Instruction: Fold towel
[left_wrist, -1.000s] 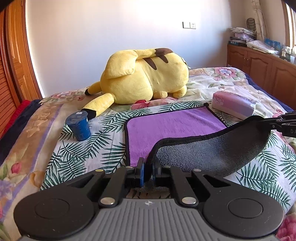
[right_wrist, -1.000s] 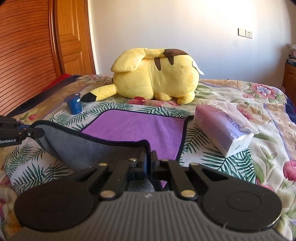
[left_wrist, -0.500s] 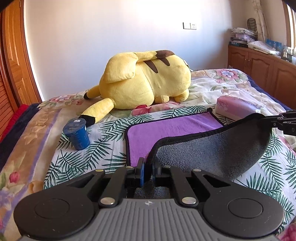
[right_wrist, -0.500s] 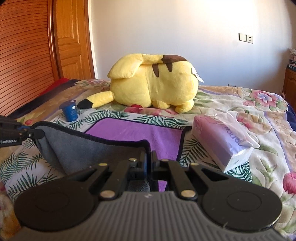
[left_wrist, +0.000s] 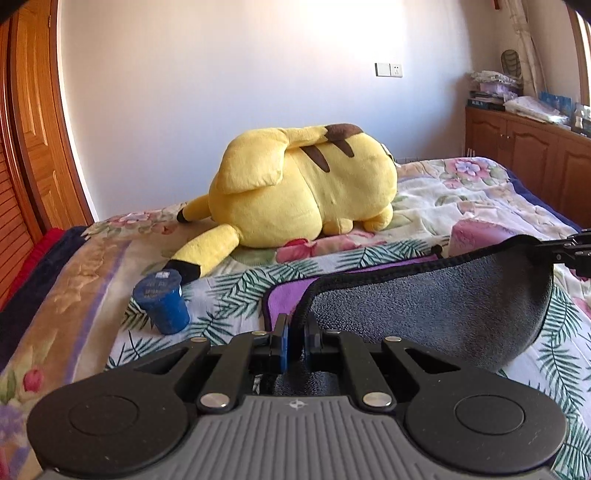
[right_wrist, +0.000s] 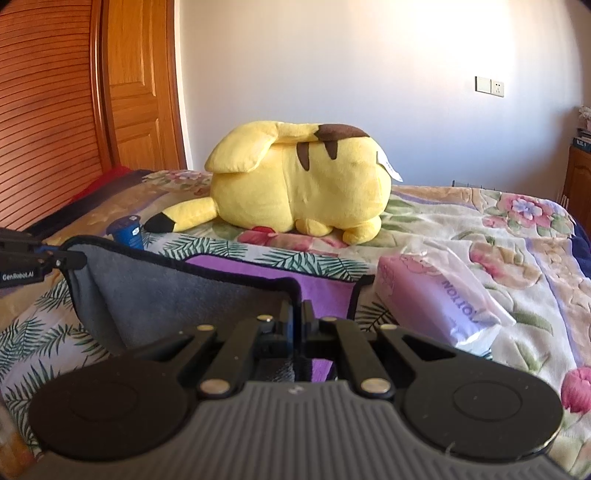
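Note:
A towel, purple on top and grey underneath with a black hem, lies on the bed. Its near edge is lifted, so the grey underside (left_wrist: 436, 314) (right_wrist: 166, 295) hangs between my grippers and hides most of the purple face (left_wrist: 284, 299) (right_wrist: 317, 288). My left gripper (left_wrist: 295, 328) is shut on the towel's near left corner. My right gripper (right_wrist: 297, 314) is shut on the near right corner. Each gripper shows at the edge of the other's view, the right one (left_wrist: 572, 251) and the left one (right_wrist: 37, 258).
A big yellow plush toy (left_wrist: 303, 199) (right_wrist: 299, 184) lies beyond the towel. A blue cup (left_wrist: 160, 301) (right_wrist: 129, 230) stands left of the towel. A pink tissue pack (right_wrist: 439, 299) (left_wrist: 476, 236) lies right of it. Wooden doors are at left, cabinets (left_wrist: 532, 147) at right.
Both grippers have moved forward toward the plush toy with the lifted near edge. The grey underside now covers much more of the purple face.

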